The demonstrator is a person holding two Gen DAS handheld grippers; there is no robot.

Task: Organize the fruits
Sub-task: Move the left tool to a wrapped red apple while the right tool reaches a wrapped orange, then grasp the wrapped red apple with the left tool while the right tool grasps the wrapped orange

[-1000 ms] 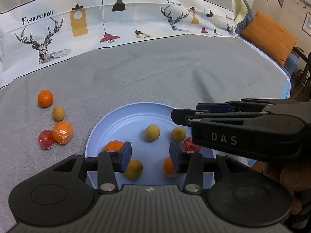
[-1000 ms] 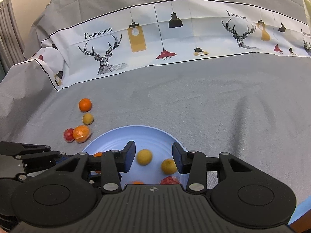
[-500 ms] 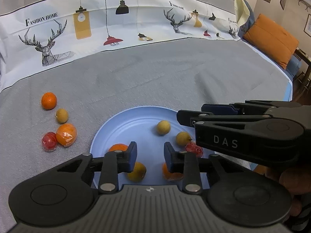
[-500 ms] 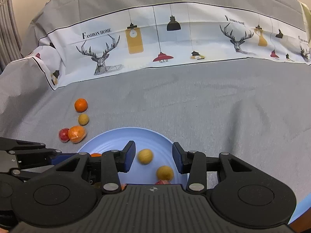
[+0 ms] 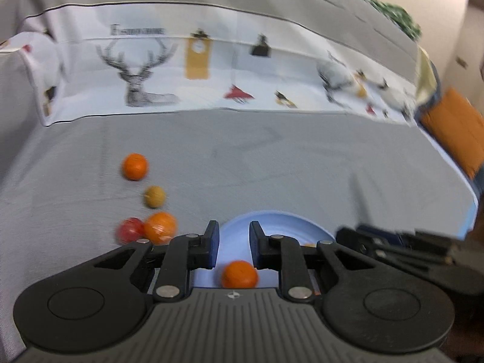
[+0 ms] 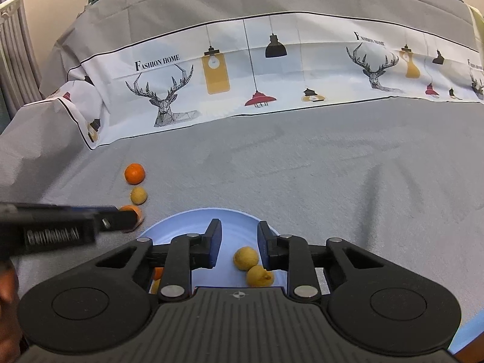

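Left tongs (image 5: 231, 242) and right tongs (image 6: 239, 240) both closing, nothing gripped. Blue plate (image 6: 236, 217): two yellow fruits (image 6: 246, 257) by right tongs. Grey surface (image 6: 302, 175): four loose fruits (image 5: 135, 166)

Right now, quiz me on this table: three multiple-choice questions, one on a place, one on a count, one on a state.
1. Where is the red fruit?
A. in a basket
B. on the grey cloth, beside an orange fruit
C. on the floor

2. How many fruits lie on the cloth outside the blue plate?
A. two
B. seven
C. four

3. The blue plate is:
A. holding fruit
B. bare
C. upside down

Answers:
1 B, it lies on the cloth against the orange fruit.
2 C, the left wrist view shows two orange, one yellow-brown and one red.
3 A, an orange and yellow fruits sit on it.
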